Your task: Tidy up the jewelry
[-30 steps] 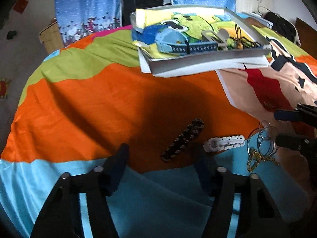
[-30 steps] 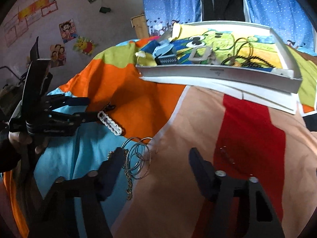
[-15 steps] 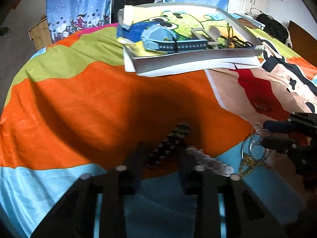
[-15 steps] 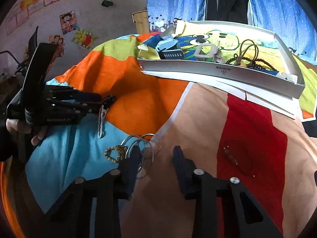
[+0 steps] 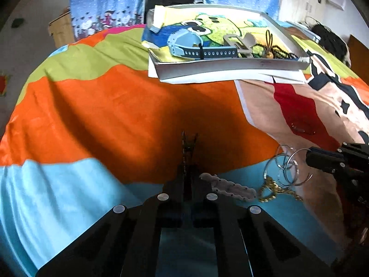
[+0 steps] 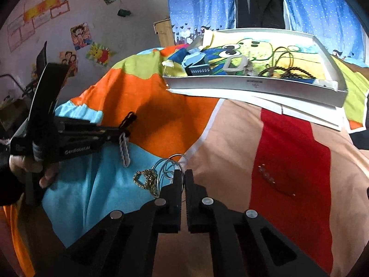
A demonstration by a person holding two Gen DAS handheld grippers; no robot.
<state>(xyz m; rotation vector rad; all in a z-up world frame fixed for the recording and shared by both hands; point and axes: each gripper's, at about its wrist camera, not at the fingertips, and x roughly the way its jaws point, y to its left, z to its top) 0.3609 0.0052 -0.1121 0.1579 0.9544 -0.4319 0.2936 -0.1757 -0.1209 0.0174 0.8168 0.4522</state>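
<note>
Both were gaping earlier; left gripper (image 5: 189,170) now clamping black bracelet (image 5: 188,146), right gripper (image 6: 183,180) pinching silver rings (image 6: 169,168).

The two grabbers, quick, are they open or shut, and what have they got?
Left gripper: shut on the dark bracelet.
Right gripper: shut on the silver rings.

We're in a home bedroom, likely a kid's: bed with a bright cartoon-print bedspread (image 6: 161,106), blue dotted curtains (image 6: 203,4) behind it, cartoon posters (image 6: 79,34) stuck on the wall (image 6: 120,30), a small wooden cabinet (image 6: 164,31) by the curtains.
</note>
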